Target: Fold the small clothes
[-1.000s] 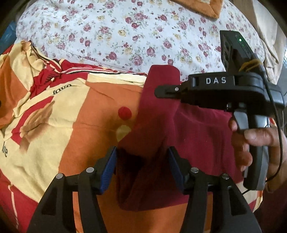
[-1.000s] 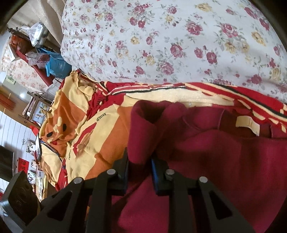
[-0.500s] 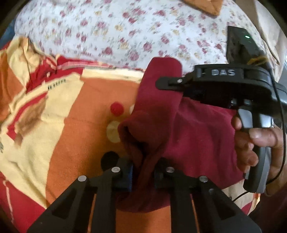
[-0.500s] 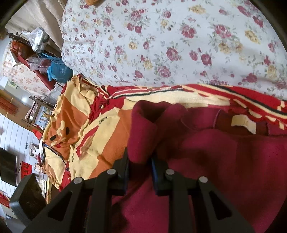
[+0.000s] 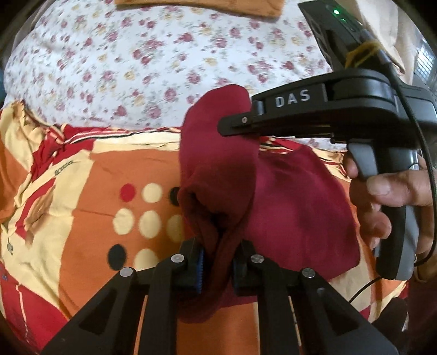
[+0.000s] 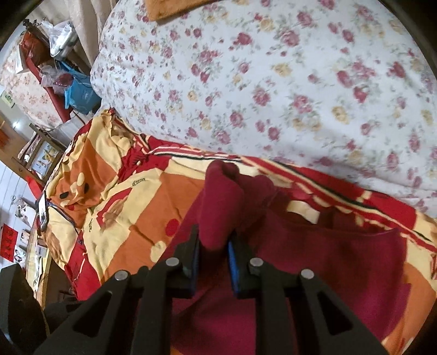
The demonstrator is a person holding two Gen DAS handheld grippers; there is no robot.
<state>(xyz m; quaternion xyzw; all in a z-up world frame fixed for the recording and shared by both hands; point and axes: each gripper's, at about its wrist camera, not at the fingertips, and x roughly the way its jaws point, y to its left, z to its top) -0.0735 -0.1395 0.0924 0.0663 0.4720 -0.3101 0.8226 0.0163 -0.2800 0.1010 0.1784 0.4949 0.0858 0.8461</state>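
Note:
A dark red garment (image 5: pixel 295 207) lies on the orange, cream and red bedspread (image 5: pixel 90 191). My left gripper (image 5: pixel 218 265) is shut on the garment's near left edge and holds it raised. My right gripper (image 6: pixel 211 254) is shut on a bunched far corner of the same garment (image 6: pixel 341 267) and also holds it lifted. In the left wrist view the right gripper (image 5: pixel 245 125) sits above and behind the raised cloth, with the hand on its handle at the right.
A white quilt with red flowers (image 5: pixel 142 62) lies across the far side of the bed, also in the right wrist view (image 6: pixel 286 82). Bags and clutter (image 6: pixel 65 82) stand beyond the bed's left edge. An orange cloth (image 5: pixel 202 5) lies at the far top.
My left gripper has shut on the garment's near edge and lifted it. Both grippers have raised the left side of the garment off the bedspread, uncovering its dotted pattern.

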